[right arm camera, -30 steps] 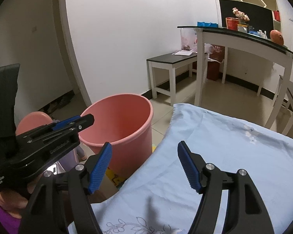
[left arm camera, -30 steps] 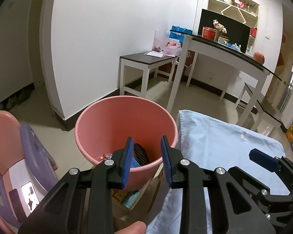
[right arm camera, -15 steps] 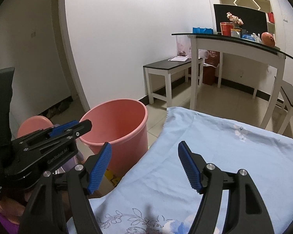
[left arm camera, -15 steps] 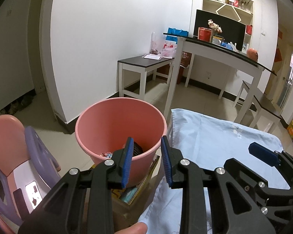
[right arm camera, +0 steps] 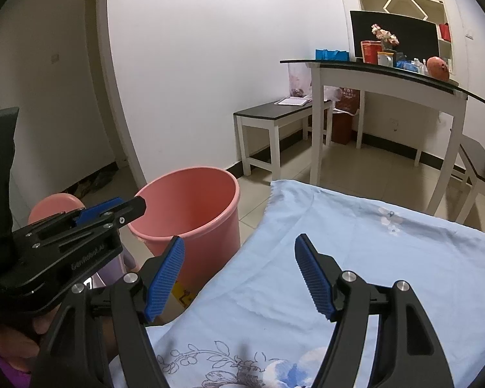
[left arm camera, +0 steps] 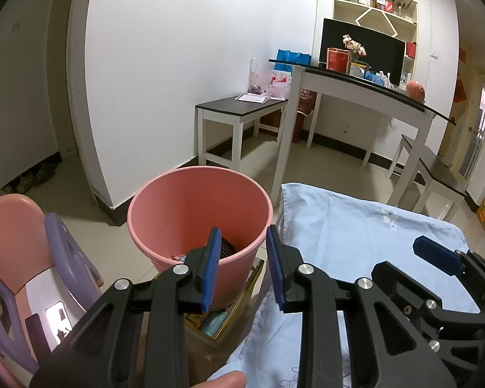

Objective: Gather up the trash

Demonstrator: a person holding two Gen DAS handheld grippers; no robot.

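1. Trash (left arm camera: 224, 249) lies at the bottom of pink bucket (left arm camera: 165, 207), beside the cloth-covered worktop (right arm camera: 355, 258).
2. Left tool (left arm camera: 242, 268) and right tool (right arm camera: 239, 274): both jaws apart, empty.
3. Since a second ago both backed slightly off bucket; drop looks done, no further trash visible.

Empty left tongs (left arm camera: 242, 270) gape over the pink bucket (left arm camera: 199, 223) beside blue cloth (left arm camera: 355, 236).
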